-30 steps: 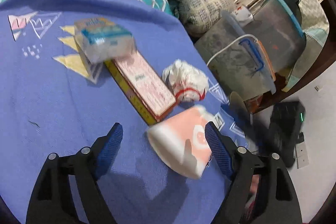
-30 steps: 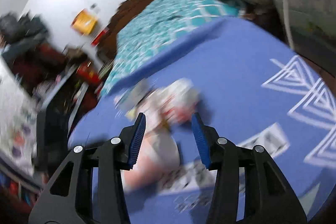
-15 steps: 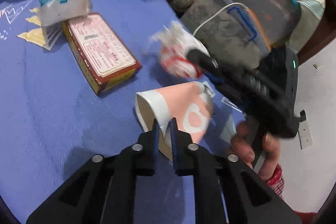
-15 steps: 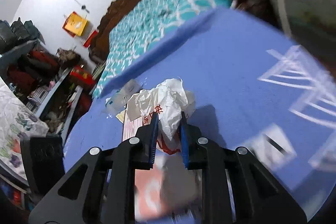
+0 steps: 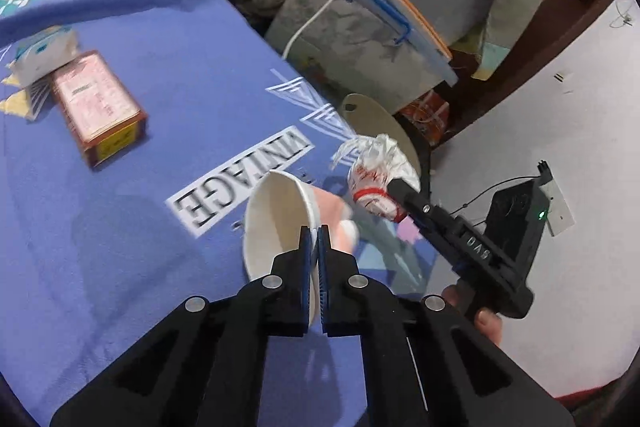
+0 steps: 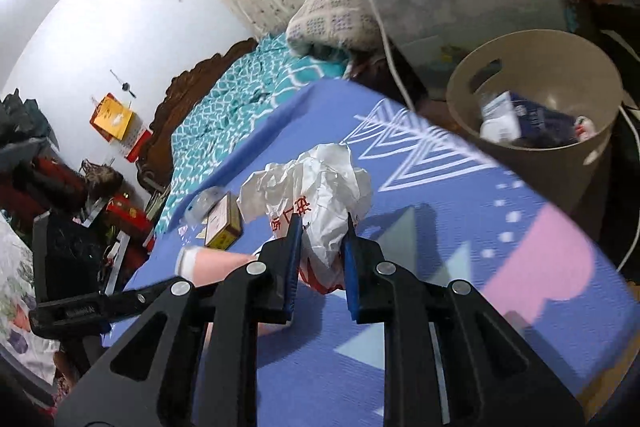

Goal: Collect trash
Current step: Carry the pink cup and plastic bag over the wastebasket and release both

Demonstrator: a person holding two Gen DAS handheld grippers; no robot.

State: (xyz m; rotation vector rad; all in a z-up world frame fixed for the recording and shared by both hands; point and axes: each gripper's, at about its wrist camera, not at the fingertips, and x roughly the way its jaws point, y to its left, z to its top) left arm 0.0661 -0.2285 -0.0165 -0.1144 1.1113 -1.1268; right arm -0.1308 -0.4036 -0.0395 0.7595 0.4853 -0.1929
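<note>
Left wrist view: the left gripper (image 5: 315, 231) has its blue-padded fingers pressed nearly together on the rim of a paper cup (image 5: 276, 219), one finger inside the wall and one outside. The cup is white within and pink on its outer side, its mouth turned toward the left of the scene, and it hangs above a purple blanket (image 5: 160, 99) printed with the word "VINTAGE" (seen upside down). To the right of the cup, the right gripper (image 5: 394, 187) pinches a crumpled white plastic bag (image 5: 372, 175) with red print. At the far left a red-and-yellow carton (image 5: 100, 109) lies flat on the blanket, and a small white packet (image 5: 42, 55) touches its far end. A tan bin (image 5: 380, 123) shows its rim just past the blanket's right edge; grey lidded storage tubs (image 5: 360, 39) stand behind it.

Right wrist view: the right gripper (image 6: 320, 223) holds the plastic bag (image 6: 316, 187) squeezed between its pads, the bag bulging above the fingertips and raised over the blanket (image 6: 440, 247). The bin (image 6: 560, 75), at the far right beside the bed, already contains a blue-and-white package (image 6: 520, 119) and other scraps. At lower left the cup (image 6: 212, 261) appears with the left gripper's black frame (image 6: 80, 311) reaching in. The carton (image 6: 222, 223) lies farther off on the blanket, near a teal patterned bedspread (image 6: 224, 99).
</note>
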